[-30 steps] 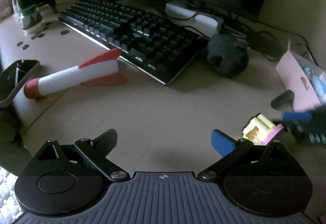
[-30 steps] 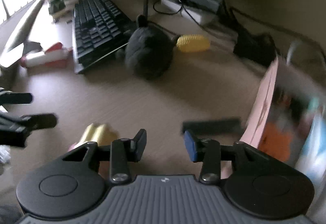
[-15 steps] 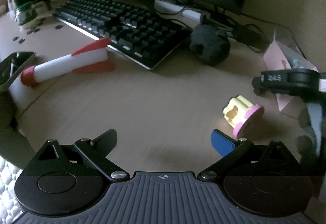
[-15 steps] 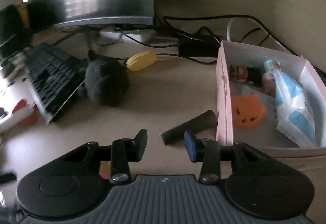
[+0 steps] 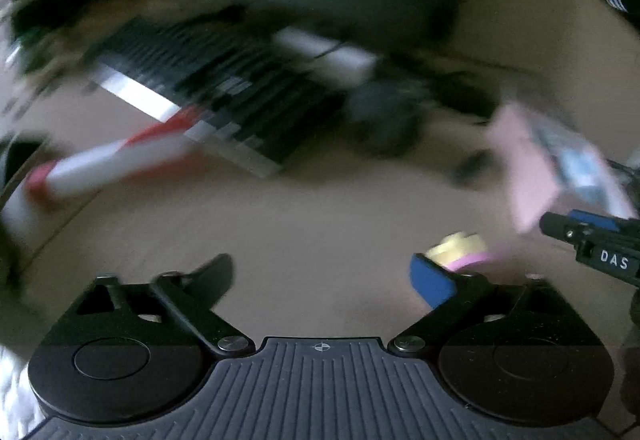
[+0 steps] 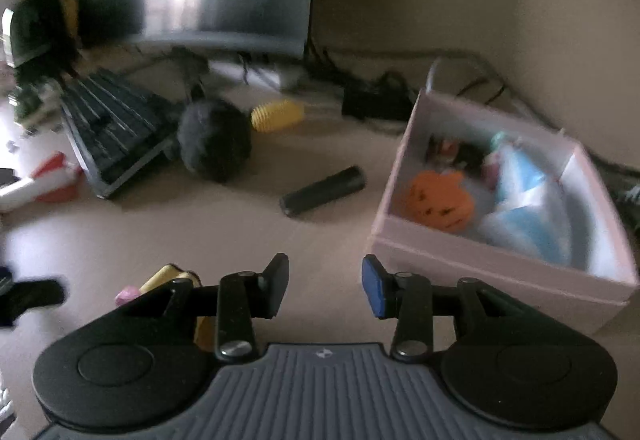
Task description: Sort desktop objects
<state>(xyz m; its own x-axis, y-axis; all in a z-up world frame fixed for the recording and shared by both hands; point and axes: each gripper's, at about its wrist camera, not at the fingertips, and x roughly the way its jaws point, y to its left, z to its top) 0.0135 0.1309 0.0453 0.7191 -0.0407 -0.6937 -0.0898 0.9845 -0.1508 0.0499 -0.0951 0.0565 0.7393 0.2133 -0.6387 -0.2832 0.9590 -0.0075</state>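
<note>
The bench [image 6: 168, 240] is seen spread out ahead of both sets of fingers, pretty cluttered. A pink box [image 6: 480, 264] is sat just right of the right gripper [image 6: 325, 288], already loaded with an orange pumpkin toy [image 6: 440, 202]. Further ahead, a black plush [image 6: 214, 144] and a black cylinder [image 6: 324, 190] are left unsorted.

The yellow-and-pink toy [image 5: 460, 250] is found right beside the left gripper [image 5: 320, 278], outside its blue finger, not between them. Those fingers are wide, closing on nothing. The right ones are held narrow, empty.

The toy is probably light, rigid plastic, maybe slick; best pinched across the yellow barrel.
</note>
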